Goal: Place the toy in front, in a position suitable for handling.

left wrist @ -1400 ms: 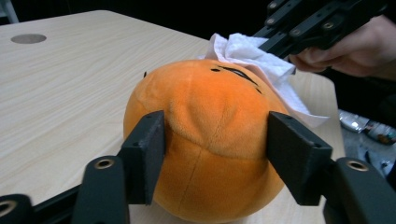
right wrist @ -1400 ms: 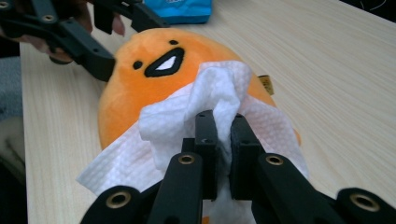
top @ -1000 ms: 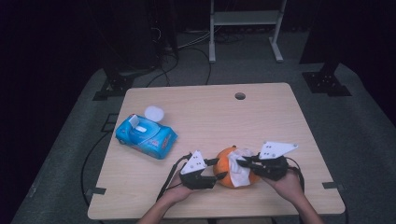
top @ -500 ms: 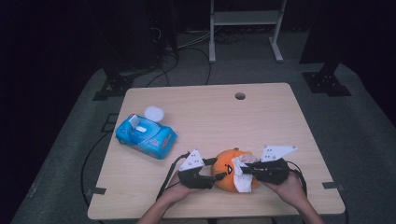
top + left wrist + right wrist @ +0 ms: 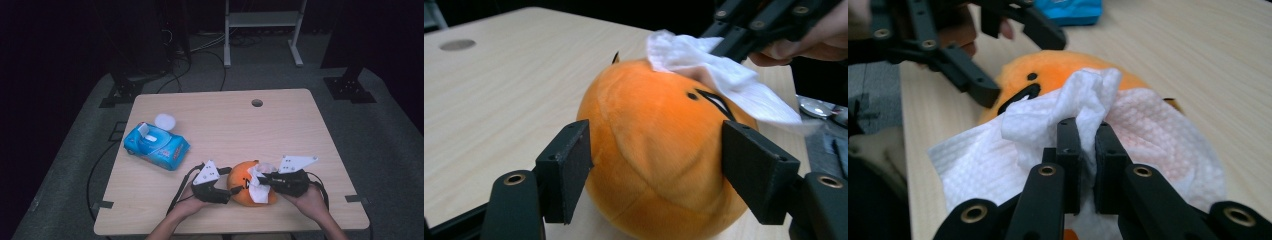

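Near the front edge of the table (image 5: 310, 125), a little right of its middle, sits a round orange plush toy (image 5: 241, 187). Its pile is short and soft, with stitched seams that run down its sides, and it bears a small black dot of an eye and a black curved line of a mouth, plain in the left gripper view. A small dark tip stands up at its top. A white wipe (image 5: 257, 182) with a dimpled weave lies draped over the top of the toy on its right side and hangs down toward the table.

The left gripper (image 5: 220, 192) stands at the toy's left side. Its jaws have just been opening; in the left gripper view the toy sits between the two pads (image 5: 566, 170), which stand close against its sides, and whether they press on it I cannot tell.

The right gripper (image 5: 260, 178) comes in from the right, with its jaws pinched together on a bunched fold of the wipe and holding it on the toy.

Farther back, toward the left edge, lies a blue pack of wipes (image 5: 156, 146) with its white lid flipped up. Beyond it, near the far edge, is a round hole (image 5: 257, 103) in the table.
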Demonstrator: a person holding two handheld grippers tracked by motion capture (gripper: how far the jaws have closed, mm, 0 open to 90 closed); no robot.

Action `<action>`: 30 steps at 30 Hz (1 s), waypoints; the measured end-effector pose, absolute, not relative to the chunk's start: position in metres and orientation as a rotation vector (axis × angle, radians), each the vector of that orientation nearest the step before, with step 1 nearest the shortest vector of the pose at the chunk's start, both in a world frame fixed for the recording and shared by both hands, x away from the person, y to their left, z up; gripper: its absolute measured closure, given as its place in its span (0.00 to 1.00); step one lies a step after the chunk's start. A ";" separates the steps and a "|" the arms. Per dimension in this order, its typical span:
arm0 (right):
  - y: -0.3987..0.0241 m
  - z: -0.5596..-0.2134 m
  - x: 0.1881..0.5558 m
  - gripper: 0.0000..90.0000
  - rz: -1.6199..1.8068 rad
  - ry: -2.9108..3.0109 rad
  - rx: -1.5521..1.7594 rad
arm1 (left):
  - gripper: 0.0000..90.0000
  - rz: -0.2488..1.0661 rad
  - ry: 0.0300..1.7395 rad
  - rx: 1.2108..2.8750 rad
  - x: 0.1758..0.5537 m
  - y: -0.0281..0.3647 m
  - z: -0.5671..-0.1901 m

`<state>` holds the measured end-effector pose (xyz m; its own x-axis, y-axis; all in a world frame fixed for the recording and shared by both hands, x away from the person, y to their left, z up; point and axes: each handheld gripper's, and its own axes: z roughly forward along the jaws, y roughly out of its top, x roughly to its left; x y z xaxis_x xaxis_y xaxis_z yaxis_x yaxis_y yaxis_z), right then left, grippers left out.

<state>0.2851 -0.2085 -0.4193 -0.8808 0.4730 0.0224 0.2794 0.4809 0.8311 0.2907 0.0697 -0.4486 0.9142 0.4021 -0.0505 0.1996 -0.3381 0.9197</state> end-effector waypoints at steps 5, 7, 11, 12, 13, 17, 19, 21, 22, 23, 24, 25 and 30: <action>-0.204 -0.404 0.278 0.93 1.358 2.454 0.594 | 0.50 0.277 0.379 1.935 0.285 0.068 -0.444; -0.198 -0.399 0.276 0.93 1.405 2.428 0.562 | 0.51 0.299 0.345 1.937 0.282 0.065 -0.443; -0.185 -0.399 0.275 0.92 1.349 2.440 0.503 | 0.51 0.325 0.318 1.955 0.280 0.064 -0.443; -0.190 -0.400 0.281 0.92 1.339 2.447 0.527 | 0.51 0.320 0.329 1.952 0.281 0.066 -0.443; -0.190 -0.400 0.281 0.92 1.339 2.447 0.527 | 0.50 0.320 0.329 1.952 0.281 0.066 -0.443; -0.210 -0.409 0.294 0.93 1.360 2.456 0.666 | 0.36 0.218 0.436 1.896 0.287 0.069 -0.440; -0.211 -0.416 0.292 0.93 1.421 2.492 0.695 | 0.32 0.185 0.481 1.869 0.289 0.069 -0.438; -0.204 -0.417 0.285 0.93 1.435 2.534 0.648 | 0.38 0.186 0.464 1.891 0.289 0.068 -0.439; -0.201 -0.416 0.283 0.93 1.418 2.534 0.628 | 0.38 0.193 0.454 1.899 0.288 0.067 -0.441; -0.199 -0.415 0.280 0.93 1.380 2.534 0.610 | 0.42 0.189 0.450 1.897 0.287 0.067 -0.443; -0.200 -0.411 0.281 0.93 1.380 2.526 0.617 | 0.46 0.214 0.437 1.905 0.284 0.065 -0.442; -0.200 -0.411 0.281 0.93 1.380 2.526 0.617 | 0.47 0.214 0.437 1.905 0.284 0.065 -0.442; -0.188 -0.400 0.278 0.93 1.356 2.461 0.543 | 0.49 0.274 0.358 1.934 0.277 0.059 -0.440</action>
